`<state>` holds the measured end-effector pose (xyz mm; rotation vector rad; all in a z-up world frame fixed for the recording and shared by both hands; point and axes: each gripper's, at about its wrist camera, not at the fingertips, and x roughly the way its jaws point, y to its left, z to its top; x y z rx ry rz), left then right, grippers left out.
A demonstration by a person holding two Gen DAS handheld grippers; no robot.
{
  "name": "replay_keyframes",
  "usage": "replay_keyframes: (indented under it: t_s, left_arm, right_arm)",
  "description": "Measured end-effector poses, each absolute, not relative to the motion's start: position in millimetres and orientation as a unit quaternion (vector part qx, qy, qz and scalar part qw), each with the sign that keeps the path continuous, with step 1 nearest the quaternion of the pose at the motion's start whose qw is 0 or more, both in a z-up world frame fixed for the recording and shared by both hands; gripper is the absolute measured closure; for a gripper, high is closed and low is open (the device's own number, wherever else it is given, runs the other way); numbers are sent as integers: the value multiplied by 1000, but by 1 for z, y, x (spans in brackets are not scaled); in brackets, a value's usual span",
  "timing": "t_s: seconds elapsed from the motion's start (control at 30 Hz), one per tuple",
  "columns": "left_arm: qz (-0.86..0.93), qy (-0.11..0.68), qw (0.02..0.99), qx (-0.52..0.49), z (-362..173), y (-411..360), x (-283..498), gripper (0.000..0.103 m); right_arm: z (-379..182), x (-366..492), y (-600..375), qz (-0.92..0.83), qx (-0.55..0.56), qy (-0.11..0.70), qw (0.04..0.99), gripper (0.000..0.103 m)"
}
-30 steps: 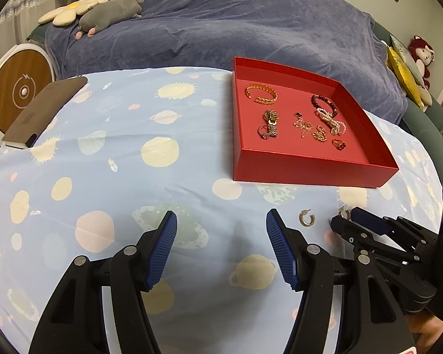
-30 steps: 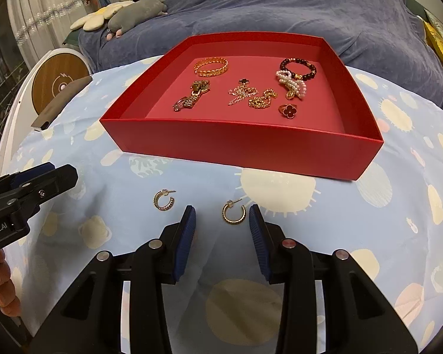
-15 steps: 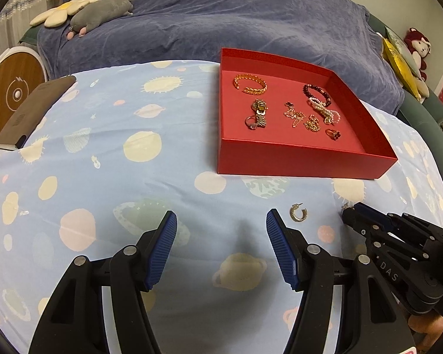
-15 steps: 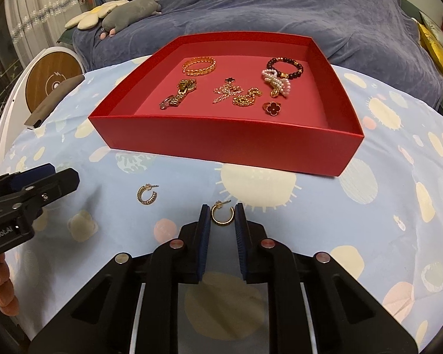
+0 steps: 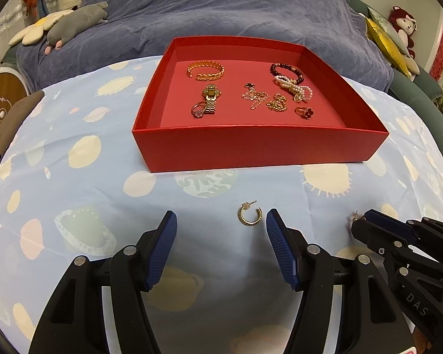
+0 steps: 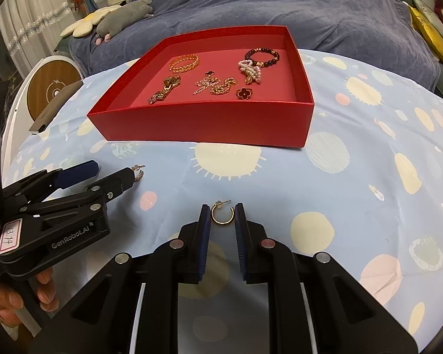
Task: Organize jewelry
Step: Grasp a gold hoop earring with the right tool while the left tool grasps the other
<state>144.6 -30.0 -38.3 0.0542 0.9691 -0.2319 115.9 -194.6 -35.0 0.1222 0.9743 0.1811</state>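
The right gripper [image 6: 222,216] has just been closing; its jaws stand narrow around a gold hoop earring [image 6: 222,214] lying flat on the patterned cloth of the surface [image 6: 369,177], and whether the pads already pinch it I cannot tell. To do this well, I judge the pads should meet the hoop's outer curve squarely, low to the cloth but not snagging it, then lift straight up. The left gripper [image 5: 220,247] hangs with jaws wide and nothing held, a second hoop earring [image 5: 250,216] between its fingertips, nearer the right one. Each earring is a small open hoop with textured gold and a thin post. Beyond sits the red tray [image 6: 203,124], already holding bracelets, chains, rings and a watch.
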Motion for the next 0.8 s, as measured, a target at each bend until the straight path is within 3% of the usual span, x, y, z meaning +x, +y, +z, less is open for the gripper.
replay_keyframes:
  t_s: [0.27,0.6,0.8]
  left_arm:
    - [-106,451,884,60,-45,-43,144,56]
    - [-117,448,884,61,-44,-42,143,89]
    - [-127,453,881,47,-42,-40,142,89]
  right_arm:
    - [-36,116,-199,83,64,469,877,87]
    - [-37,116,-197,84,62,469,877,87]
    - [-37,116,-197,85,61,468,877,87]
